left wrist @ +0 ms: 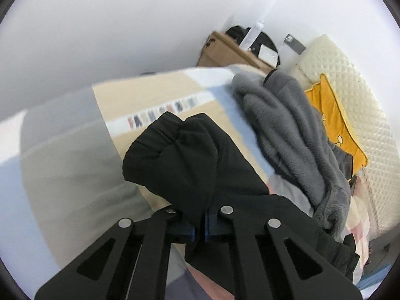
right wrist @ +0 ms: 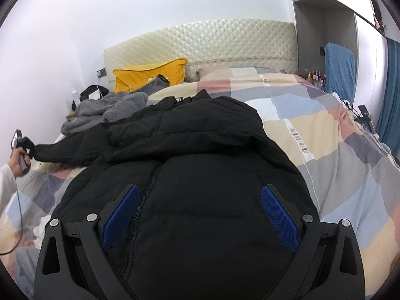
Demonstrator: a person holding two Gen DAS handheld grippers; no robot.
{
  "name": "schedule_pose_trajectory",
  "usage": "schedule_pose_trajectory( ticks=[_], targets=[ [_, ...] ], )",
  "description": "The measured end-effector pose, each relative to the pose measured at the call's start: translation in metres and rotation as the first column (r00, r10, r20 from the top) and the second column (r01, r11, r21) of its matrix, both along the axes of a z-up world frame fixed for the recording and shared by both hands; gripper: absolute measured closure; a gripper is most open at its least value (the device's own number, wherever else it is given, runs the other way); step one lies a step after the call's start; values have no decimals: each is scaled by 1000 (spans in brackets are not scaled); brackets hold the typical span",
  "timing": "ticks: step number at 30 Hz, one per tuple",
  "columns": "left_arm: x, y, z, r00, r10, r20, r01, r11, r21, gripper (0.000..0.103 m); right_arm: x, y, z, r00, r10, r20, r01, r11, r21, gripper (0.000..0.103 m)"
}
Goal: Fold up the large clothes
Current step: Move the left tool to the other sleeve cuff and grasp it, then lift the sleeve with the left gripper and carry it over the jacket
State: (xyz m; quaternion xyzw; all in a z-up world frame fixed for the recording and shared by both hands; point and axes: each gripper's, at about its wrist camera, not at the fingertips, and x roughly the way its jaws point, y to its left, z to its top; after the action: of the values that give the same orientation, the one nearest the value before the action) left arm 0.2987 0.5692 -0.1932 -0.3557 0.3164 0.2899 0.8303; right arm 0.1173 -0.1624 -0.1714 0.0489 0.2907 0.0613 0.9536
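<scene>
Only the left wrist view shows the left hand-held gripper (left wrist: 199, 227) pinching the black jacket's sleeve (left wrist: 180, 155).

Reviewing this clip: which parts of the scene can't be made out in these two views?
- Left wrist view: the checked duvet is motion-blurred, so its printed lettering is unreadable.
- Left wrist view: the left tool is shut on the black jacket's sleeve; the sleeve hides the bed beneath.
- Right wrist view: the black jacket fills the open right tool; its hem is cut off by the bottom edge.
- Right wrist view: small bottles too small to identify.
</scene>
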Motion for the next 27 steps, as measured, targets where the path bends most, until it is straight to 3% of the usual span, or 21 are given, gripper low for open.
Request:
schedule_pose_trajectory(
  ticks=[7, 14, 20, 27],
  targets=[
    [-10, -37, 79, 998, -53, 32, 48, 990, 136, 100, -13, -8, 5, 999, 32, 35, -33, 999, 22, 1],
    [-12, -103, 173, 988, -147, 48, 127, 947, 294, 100, -25, -20, 13, 996, 47, 75, -50, 998, 39, 1],
    [-7, -172, 227, 971, -232, 58, 192, 900, 391, 100, -29, -35, 20, 992, 56, 113, -62, 997, 44, 1],
    [-7, -250, 264, 945, -318, 79, 253, 861, 442, 100, -31, -53, 24, 989, 60, 138, -67, 997, 48, 1]
  ],
)
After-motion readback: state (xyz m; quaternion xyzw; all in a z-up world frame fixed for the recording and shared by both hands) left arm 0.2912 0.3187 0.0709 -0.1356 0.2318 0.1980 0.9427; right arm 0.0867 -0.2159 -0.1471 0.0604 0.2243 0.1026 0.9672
